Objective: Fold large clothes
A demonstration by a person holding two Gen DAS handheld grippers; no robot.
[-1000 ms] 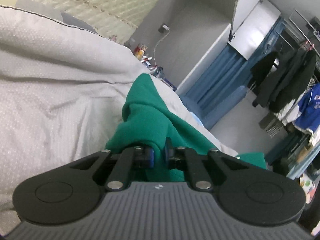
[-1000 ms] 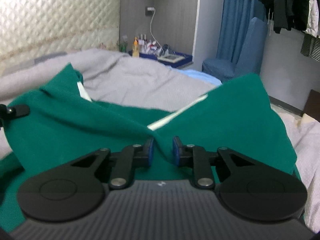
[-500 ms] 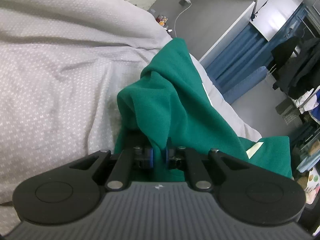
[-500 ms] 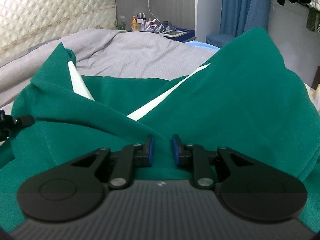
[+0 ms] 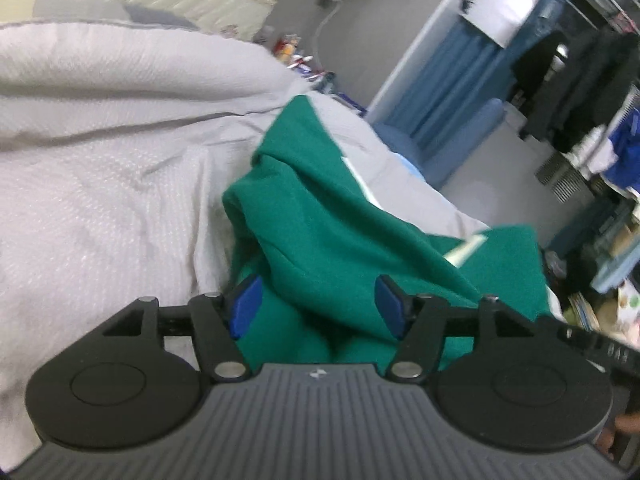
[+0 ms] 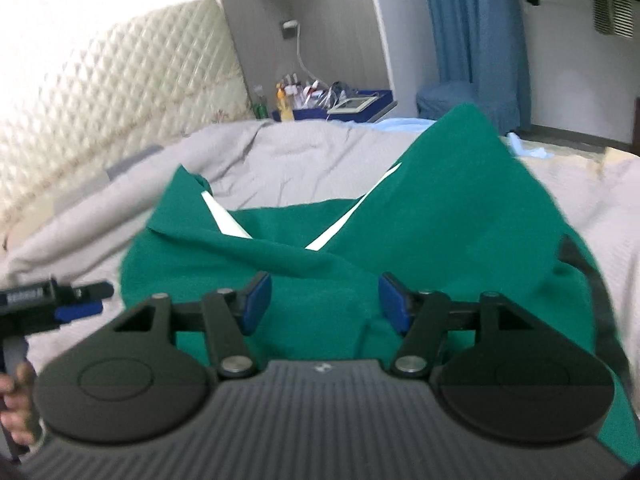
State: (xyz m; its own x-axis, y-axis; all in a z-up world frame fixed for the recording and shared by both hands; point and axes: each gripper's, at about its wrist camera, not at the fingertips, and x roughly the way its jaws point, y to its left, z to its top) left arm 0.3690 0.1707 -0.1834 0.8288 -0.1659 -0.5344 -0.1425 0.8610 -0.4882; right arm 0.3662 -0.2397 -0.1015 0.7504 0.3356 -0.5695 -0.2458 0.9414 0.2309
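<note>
A green garment [image 5: 332, 240] with white stripes [image 6: 224, 220] lies in a crumpled heap on the grey bedspread [image 5: 100, 184]. My left gripper [image 5: 318, 306] hovers at its near left edge, jaws opening. A green fold lies between the blue pads [image 5: 246, 306], which do not press on it. My right gripper [image 6: 325, 304] stands over the garment's [image 6: 440, 216] near middle, jaws also opening, with cloth below and nothing pinched. The left gripper [image 6: 76, 300] shows at the left edge of the right wrist view, held by a hand [image 6: 14, 404].
A quilted cream headboard [image 6: 120, 92] backs the bed. A bedside table [image 6: 340, 106] with bottles and a cable stands beyond it. A blue covered chair [image 6: 480, 92] and blue curtain stand at the right. Hanging clothes [image 5: 568, 80] fill a rack at the far right.
Both grippers were shut on green fabric and have now spread their jaws and let it go. Both have drawn back a little, and the garment has sunk onto the bed.
</note>
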